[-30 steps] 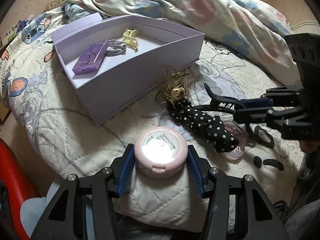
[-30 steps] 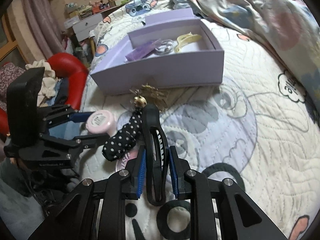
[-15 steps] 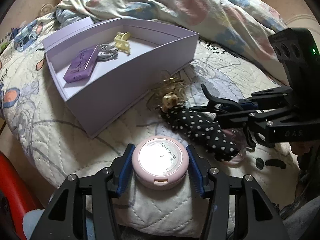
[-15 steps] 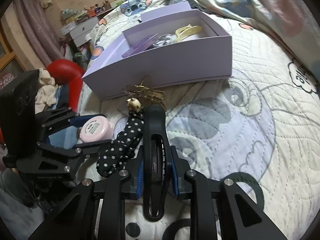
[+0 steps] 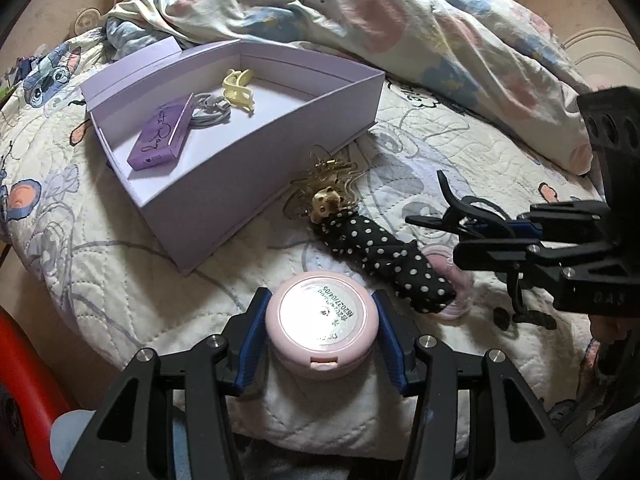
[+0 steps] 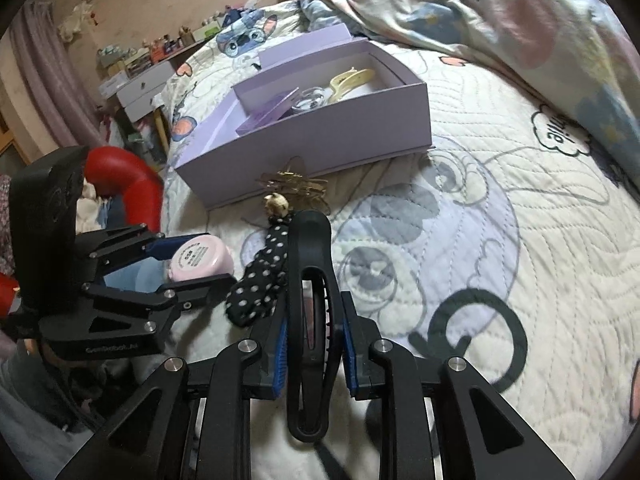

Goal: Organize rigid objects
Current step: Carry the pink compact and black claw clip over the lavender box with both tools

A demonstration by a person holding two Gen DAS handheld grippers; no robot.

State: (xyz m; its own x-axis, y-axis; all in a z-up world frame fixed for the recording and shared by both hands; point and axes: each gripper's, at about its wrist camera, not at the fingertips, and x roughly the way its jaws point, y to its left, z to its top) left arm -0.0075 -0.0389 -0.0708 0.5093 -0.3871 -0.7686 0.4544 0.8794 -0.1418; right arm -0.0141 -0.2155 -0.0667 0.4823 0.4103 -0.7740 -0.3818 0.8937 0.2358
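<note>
My left gripper [image 5: 322, 322] is shut on a round pink compact [image 5: 322, 312], held low over the quilt's near edge. My right gripper [image 6: 314, 340] is shut on a black claw hair clip [image 6: 310, 264], which stands upright between the blue pads. In the left wrist view that clip [image 5: 460, 210] sticks out of the right gripper [image 5: 494, 238] at the right. An open lilac box [image 5: 240, 168] lies beyond both, holding a purple flat case [image 5: 162, 136], a coiled grey cable [image 5: 210, 112] and a yellow claw clip [image 5: 238, 88]. In the right wrist view the box [image 6: 320, 148] is ahead.
A gold wire clip [image 5: 330, 174] and a black polka-dot hair tie [image 5: 384, 256] with a cream charm [image 5: 326, 202] lie between the box and the grippers. A pink ring [image 5: 454, 284] peeks from under the tie. A crumpled floral blanket [image 5: 400, 20] borders the back; a red seat [image 6: 128, 184] stands left.
The right gripper has rolled and shifted a little, the black clip still in it. The left gripper has kept its hold on the compact and barely moved.
</note>
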